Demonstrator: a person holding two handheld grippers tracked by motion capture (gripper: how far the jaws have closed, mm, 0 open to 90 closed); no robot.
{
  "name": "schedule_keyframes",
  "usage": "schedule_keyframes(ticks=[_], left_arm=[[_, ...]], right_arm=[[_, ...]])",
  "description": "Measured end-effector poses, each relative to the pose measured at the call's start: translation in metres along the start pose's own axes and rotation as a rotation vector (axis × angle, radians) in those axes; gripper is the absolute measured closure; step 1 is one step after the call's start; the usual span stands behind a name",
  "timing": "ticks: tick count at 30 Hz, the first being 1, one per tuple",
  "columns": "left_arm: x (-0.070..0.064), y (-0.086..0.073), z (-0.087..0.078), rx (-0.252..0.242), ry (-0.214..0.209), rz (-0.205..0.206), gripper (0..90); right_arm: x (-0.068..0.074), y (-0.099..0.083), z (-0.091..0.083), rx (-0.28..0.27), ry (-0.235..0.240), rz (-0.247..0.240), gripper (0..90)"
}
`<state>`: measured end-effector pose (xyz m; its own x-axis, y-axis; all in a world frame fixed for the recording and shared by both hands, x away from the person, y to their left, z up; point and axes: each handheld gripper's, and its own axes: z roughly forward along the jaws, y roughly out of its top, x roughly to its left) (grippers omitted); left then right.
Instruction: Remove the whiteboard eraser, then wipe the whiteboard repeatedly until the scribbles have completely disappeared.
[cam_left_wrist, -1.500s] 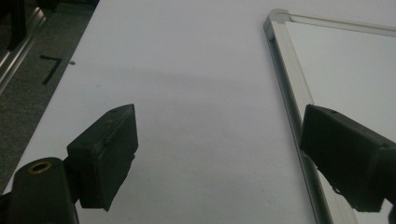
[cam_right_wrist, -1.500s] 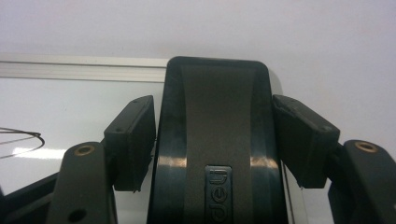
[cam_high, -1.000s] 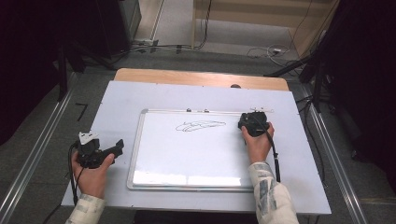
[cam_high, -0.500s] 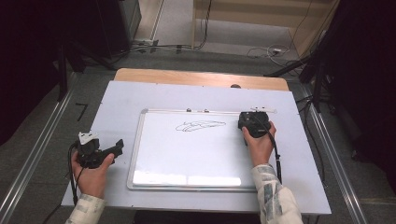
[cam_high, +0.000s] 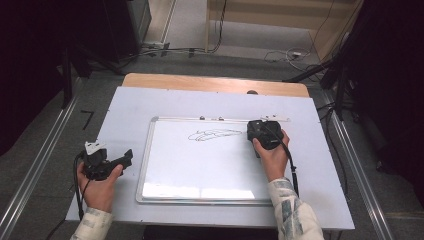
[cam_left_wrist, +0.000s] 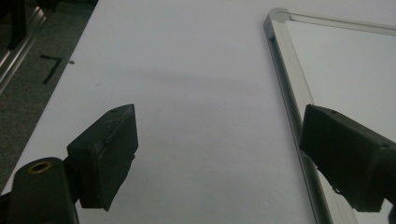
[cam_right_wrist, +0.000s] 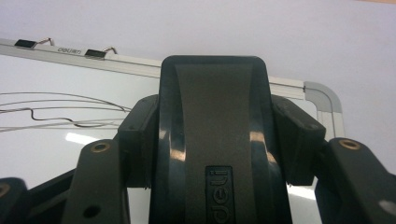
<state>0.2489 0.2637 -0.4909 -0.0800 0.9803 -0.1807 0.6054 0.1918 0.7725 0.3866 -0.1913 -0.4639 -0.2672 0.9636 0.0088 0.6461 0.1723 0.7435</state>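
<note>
A white whiteboard (cam_high: 200, 165) with a silver frame lies flat on the pale table (cam_high: 130, 105). A thin line sketch (cam_high: 215, 135) sits in its upper middle. My right gripper (cam_high: 260, 131) rests at the board's upper right corner, shut on a black eraser (cam_right_wrist: 215, 93) whose glossy back stands between the jaws, just right of the sketch (cam_right_wrist: 60, 112). My left gripper (cam_high: 125, 157) is on the table left of the board, open; in the left gripper view its jaws (cam_left_wrist: 219, 135) straddle bare table beside the board's frame (cam_left_wrist: 289, 70).
Two small black clips (cam_right_wrist: 98, 52) sit on the board's top rail (cam_high: 210, 118). A wooden strip (cam_high: 200, 82) runs along the table's far edge, with a small dark object (cam_high: 252, 92) on it. Metal rails and cables lie on the floor around the table.
</note>
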Motion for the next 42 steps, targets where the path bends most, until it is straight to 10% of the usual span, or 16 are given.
schedule_keyframes(ticks=[42], left_arm=[[0.000,0.000,0.000,0.000,-0.005,0.002,12.6]], right_arm=[[0.014,-0.002,0.024,0.038,0.013,-0.074,38.7]])
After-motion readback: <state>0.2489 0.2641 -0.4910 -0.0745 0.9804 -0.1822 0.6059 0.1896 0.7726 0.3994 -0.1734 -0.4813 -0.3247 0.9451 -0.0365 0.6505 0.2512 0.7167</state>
